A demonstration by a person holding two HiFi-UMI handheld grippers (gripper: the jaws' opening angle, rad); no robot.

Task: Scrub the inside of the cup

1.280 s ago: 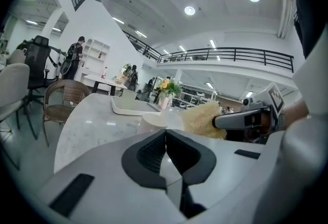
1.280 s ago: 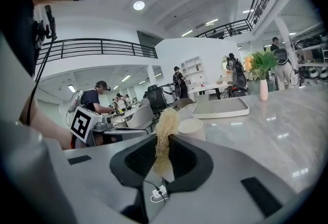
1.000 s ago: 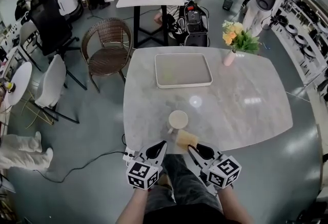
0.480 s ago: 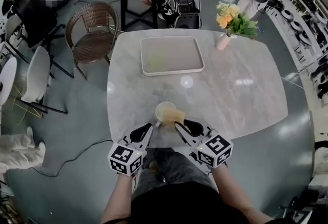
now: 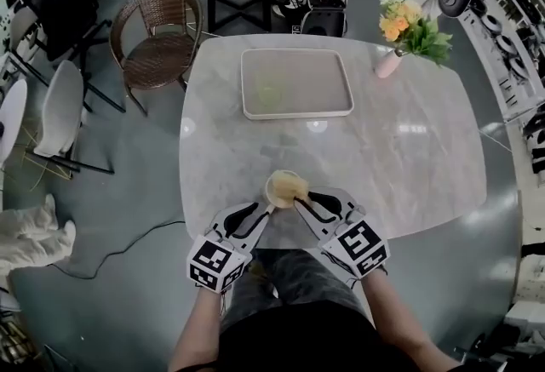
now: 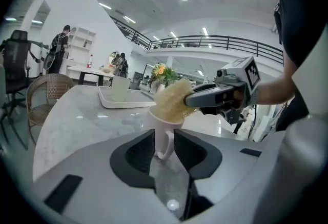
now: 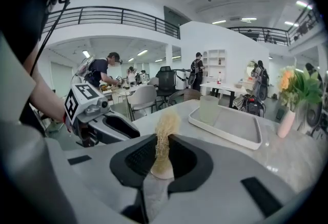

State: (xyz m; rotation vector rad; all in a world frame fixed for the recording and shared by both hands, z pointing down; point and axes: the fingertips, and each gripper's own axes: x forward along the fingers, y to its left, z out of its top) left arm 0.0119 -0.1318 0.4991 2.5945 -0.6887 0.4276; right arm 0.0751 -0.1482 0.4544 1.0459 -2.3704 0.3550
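**Cup not clamped yet, sponge already in: tip/slide risk**

The cup (image 5: 272,190) sits on the marble table (image 5: 409,166) close to the near edge, right in front of the person and between the two grippers. The sponge (image 5: 293,185) is stuffed into its mouth, with part of it bulging over the rim.

Jaws:
- Right gripper (image 5: 300,202): closed hard on the sponge, pinching it flat.
- Left gripper (image 5: 262,210): the jaws have just been opening and now stand well apart, with the cup's handle (image 6: 165,143) in the gap. The pads don't look to be pressing on it, so nothing is held.

What could go wrong (my read):
- A scrub stroke before the left gripper closes would push a free cup. A shove toward the person could slide it off the edge, and a sideways one could tip it.
- The handle loop is thin and rounded. An off-centre clamp could let the cup swivel once the sponge twists.
- The sponge looks wide for the mouth. It could jam and lift the cup on the pull-out.

Views:
- The head view gives the layout: the cup against the table edge, with the tray (image 5: 298,115) and flower vase (image 5: 387,65) well apart from it on the far side. The handle is hard to make out there.
- Only the left gripper view shows the handle between the jaws and the sponge standing out of the cup.
- The right gripper view shows the pinch on the sponge, but I can't make out the cup there.
- Both gripper views show a clear tumbler (image 7: 209,109) upright in the tray. From above it's just a faint smudge.
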